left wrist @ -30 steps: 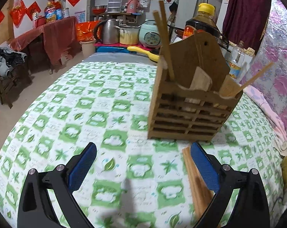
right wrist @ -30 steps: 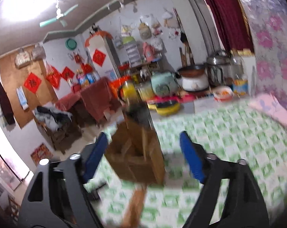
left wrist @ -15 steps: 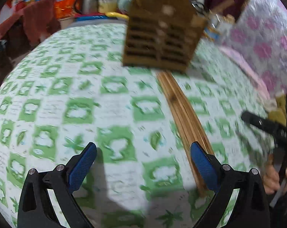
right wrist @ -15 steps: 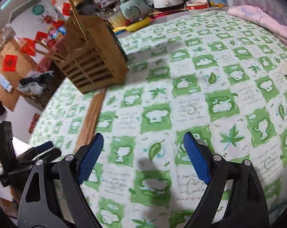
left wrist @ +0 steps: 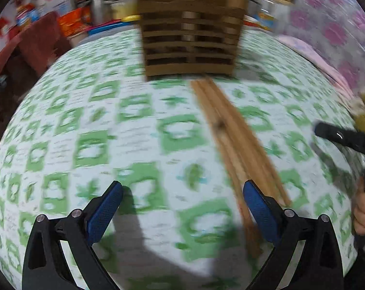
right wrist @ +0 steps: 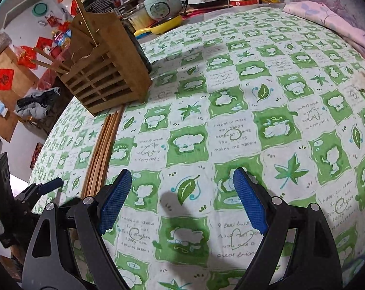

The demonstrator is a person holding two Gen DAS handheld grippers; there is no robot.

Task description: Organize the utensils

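Left hand-held gripper (left wrist: 182, 203) and right hand-held gripper (right wrist: 181, 193) both gaping wide, gripping nothing. Bundle of brown wooden chopsticks (right wrist: 105, 145) lying on green-checked table (right wrist: 254, 96), touching slatted wooden utensil holder (right wrist: 102, 77).

My left gripper (left wrist: 182, 207) sits at the bottom of the frame, its blue-padded jaws spread wide with nothing between them. Under it I see the counter, covered by a green and white checked cloth (left wrist: 90, 130); the whole picture is smeared with motion blur. A bundle of wooden chopsticks (left wrist: 233, 135) lies flat on the cloth, running from the upper middle down toward the lower right, its near end passing just beside my right-hand blue pad. At the top centre stands a slatted wooden holder (left wrist: 189, 36), the far chopstick tips right at its base. At the right edge I see the black right gripper (left wrist: 344, 137) and fingers (left wrist: 363, 215) below it.
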